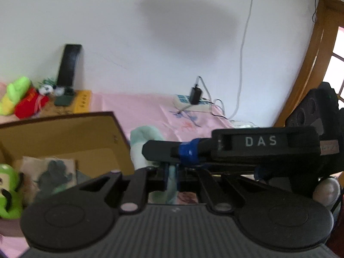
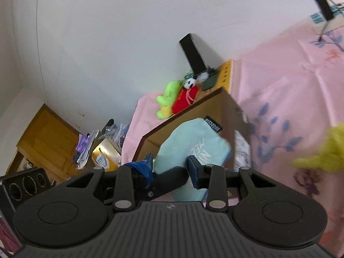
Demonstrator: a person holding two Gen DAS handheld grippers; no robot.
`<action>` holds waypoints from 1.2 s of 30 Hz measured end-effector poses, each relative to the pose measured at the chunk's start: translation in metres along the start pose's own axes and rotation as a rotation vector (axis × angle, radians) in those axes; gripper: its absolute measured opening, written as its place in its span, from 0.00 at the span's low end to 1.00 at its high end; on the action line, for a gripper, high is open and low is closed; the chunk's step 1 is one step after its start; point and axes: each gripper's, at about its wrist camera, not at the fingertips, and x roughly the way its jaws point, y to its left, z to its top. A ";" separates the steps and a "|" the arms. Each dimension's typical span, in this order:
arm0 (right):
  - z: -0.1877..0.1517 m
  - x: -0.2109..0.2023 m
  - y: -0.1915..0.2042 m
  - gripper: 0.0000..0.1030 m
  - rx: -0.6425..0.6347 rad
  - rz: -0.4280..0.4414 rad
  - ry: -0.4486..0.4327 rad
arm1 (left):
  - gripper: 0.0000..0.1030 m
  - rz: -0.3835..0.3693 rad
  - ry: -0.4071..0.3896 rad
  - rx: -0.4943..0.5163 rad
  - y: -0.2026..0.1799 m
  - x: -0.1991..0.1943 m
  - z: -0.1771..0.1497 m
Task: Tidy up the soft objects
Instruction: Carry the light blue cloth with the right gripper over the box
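"DAS" on right tongs [image 1: 159, 152]; mint pouch [image 2: 193, 148] lettering illegible.

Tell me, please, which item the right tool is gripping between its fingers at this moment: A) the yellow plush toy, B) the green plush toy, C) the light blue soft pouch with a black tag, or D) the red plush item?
C: in the right wrist view the right tool has its fingers closed on the light blue soft pouch, in front of the cardboard box.
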 end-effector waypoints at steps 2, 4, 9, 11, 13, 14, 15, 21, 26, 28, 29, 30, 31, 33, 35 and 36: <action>0.001 0.015 0.004 0.19 0.004 -0.009 0.013 | 0.00 0.017 -0.002 -0.002 0.011 0.001 0.002; 0.000 0.023 0.007 0.19 0.013 -0.012 0.025 | 0.00 0.011 0.007 -0.028 0.026 0.000 0.003; 0.002 0.047 0.018 0.18 0.032 0.008 0.045 | 0.00 0.018 -0.002 -0.006 0.053 -0.005 0.010; 0.006 0.058 0.026 0.18 0.031 0.011 0.045 | 0.00 0.021 -0.004 0.000 0.067 -0.007 0.016; 0.010 0.073 0.034 0.18 0.020 0.017 0.040 | 0.00 0.023 -0.009 0.010 0.085 -0.008 0.026; 0.014 0.084 0.038 0.18 0.019 0.022 0.041 | 0.00 0.025 -0.010 0.016 0.094 -0.008 0.030; 0.016 0.093 0.040 0.18 0.023 0.026 0.045 | 0.00 0.025 -0.007 0.020 0.106 -0.008 0.034; 0.028 0.167 0.044 0.17 0.067 0.009 0.122 | 0.00 0.022 0.088 0.000 0.181 0.007 0.053; 0.030 0.224 0.037 0.15 0.116 -0.020 0.201 | 0.00 0.035 0.184 -0.029 0.238 0.030 0.057; 0.028 0.243 0.032 0.14 0.141 -0.032 0.236 | 0.00 0.051 0.220 -0.043 0.255 0.038 0.055; 0.027 0.253 0.030 0.14 0.152 -0.040 0.257 | 0.00 0.062 0.239 -0.055 0.262 0.041 0.053; 0.026 0.262 0.030 0.13 0.156 -0.047 0.278 | 0.00 0.072 0.254 -0.067 0.269 0.045 0.051; 0.025 0.270 0.030 0.13 0.152 -0.057 0.298 | 0.00 0.086 0.273 -0.081 0.275 0.047 0.048; 0.021 0.284 0.033 0.13 0.130 -0.080 0.331 | 0.01 0.105 0.301 -0.108 0.286 0.049 0.044; 0.019 0.294 0.037 0.13 0.111 -0.084 0.354 | 0.02 0.130 0.313 -0.122 0.293 0.049 0.042; 0.019 0.300 0.039 0.13 0.104 -0.085 0.367 | 0.02 0.136 0.315 -0.125 0.296 0.048 0.041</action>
